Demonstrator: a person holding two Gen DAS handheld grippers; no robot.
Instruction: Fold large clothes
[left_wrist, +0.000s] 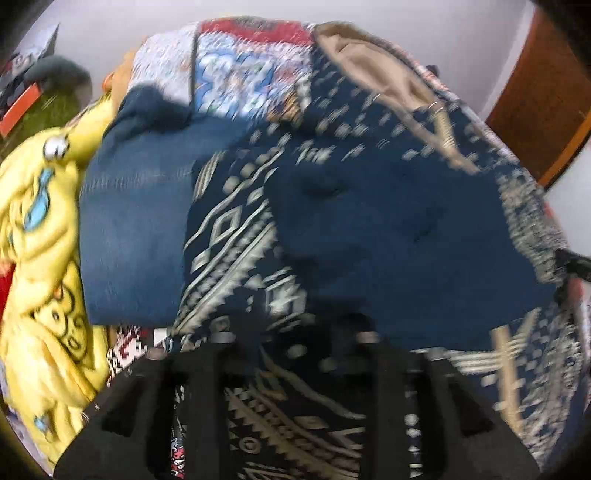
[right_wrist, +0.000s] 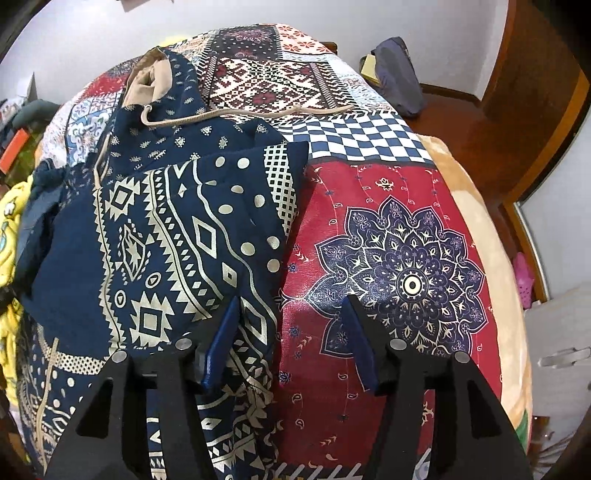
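Note:
A large navy hoodie with a cream geometric print (right_wrist: 177, 229) lies partly folded on a patchwork bedspread (right_wrist: 388, 229). Its tan-lined hood (right_wrist: 147, 79) and a cream drawstring (right_wrist: 240, 112) lie at the far end. My right gripper (right_wrist: 291, 306) is open just above the garment's right edge, its blue fingertips (right_wrist: 221, 332) straddling that edge. In the blurred left wrist view the hoodie (left_wrist: 369, 221) fills the middle. My left gripper (left_wrist: 295, 332) is low over the fabric, which covers its fingertips, so its state is unclear.
A yellow cartoon-print cloth (left_wrist: 40, 258) and a folded blue denim piece (left_wrist: 129, 221) lie left of the hoodie. A dark bag (right_wrist: 399, 74) sits at the bed's far right corner. A wooden door (right_wrist: 535, 74) stands at the right.

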